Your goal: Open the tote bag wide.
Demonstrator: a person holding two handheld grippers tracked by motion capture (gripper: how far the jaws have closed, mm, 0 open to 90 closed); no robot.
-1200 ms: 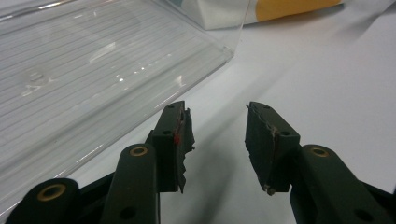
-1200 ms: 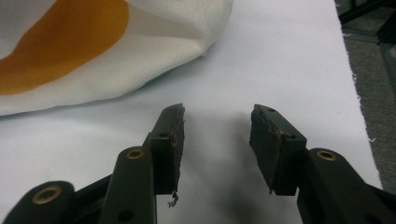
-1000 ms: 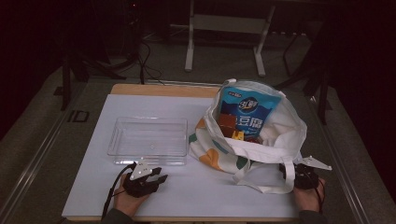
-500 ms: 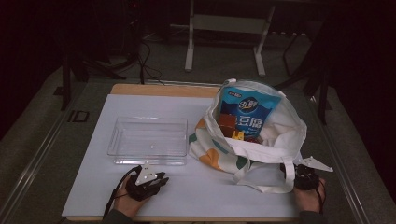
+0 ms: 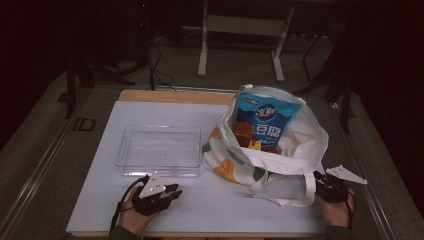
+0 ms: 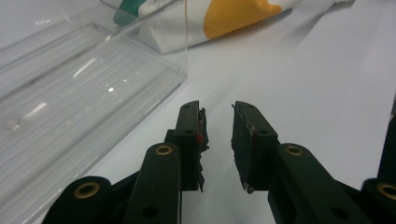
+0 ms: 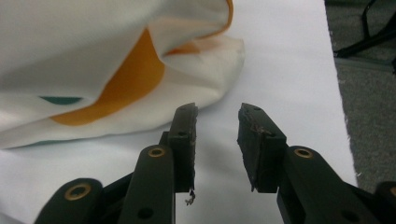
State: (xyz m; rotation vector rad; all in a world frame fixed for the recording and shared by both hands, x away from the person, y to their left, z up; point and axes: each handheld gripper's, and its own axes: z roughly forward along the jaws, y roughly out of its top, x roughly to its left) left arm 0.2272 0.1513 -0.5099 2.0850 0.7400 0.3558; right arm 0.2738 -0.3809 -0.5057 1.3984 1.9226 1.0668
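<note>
white tabletop (image 5: 210, 210) bears a clear rectangular plastic tray (image 5: 159, 150), long axis crosswise; left gripper (image 5: 170, 192) and right gripper (image 5: 320, 181), narrowing, grasp nothing.

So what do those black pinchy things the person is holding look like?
Each hand-held gripper has two black jaws with brass-coloured rivets and worn dark pads. The left hand-held gripper has a pale grey three-cornered plate on top and a black cable trailing from it. The right hand-held gripper carries the same kind of plate. A dark sleeve shows at each wrist.

White tote bag (image 5: 300, 150), orange-and-green patches
</note>
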